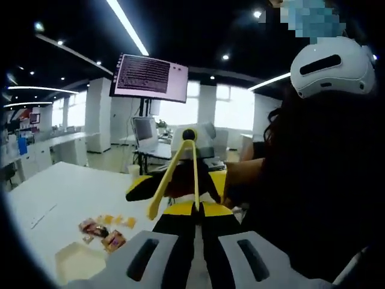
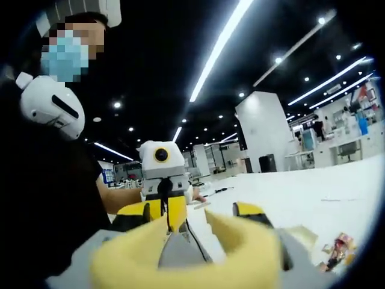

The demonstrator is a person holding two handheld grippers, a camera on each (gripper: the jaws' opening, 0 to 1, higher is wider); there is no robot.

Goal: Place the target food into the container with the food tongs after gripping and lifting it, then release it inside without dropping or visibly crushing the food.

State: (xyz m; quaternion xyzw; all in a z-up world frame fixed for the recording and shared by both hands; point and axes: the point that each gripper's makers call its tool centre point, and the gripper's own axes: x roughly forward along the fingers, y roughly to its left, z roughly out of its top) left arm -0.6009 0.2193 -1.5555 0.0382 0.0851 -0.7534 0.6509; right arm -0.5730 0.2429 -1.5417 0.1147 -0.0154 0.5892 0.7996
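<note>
On the long white table [image 1: 54, 192], low at the left of the left gripper view, a shallow pale-cream plastic container [image 1: 78, 262] sits near the table's near edge, and just beyond it lie small wrapped snack packets in red and brown [image 1: 102, 233] with a few little yellow-orange food pieces [image 1: 117, 220] beside them; none of the food is in the container. Further right in the same view the left gripper [image 1: 198, 256] rises from the bottom, its two grey jaws standing apart with a dark gap between them and nothing held in that gap. Straight ahead of it hang the slim yellow plastic food tongs [image 1: 177, 171], tips downward and joined end upward, gripped by the right gripper [image 1: 192, 198], which comes in from the right with its yellow-and-black body. To the right a person in dark clothing [image 1: 313, 192] stands close by. In the right gripper view the same person [image 2: 42, 180] is at the left, the left gripper [image 2: 161, 180] shows near the middle, and at the bottom the right gripper [image 2: 186, 253] has its jaws closed around the broad yellow arms of the tongs [image 2: 240, 247]. At the lower right of that view the cream container [image 2: 304, 236] and the wrapped packets [image 2: 338, 248] rest on the white table [image 2: 325, 186], well apart from the tongs.
</note>
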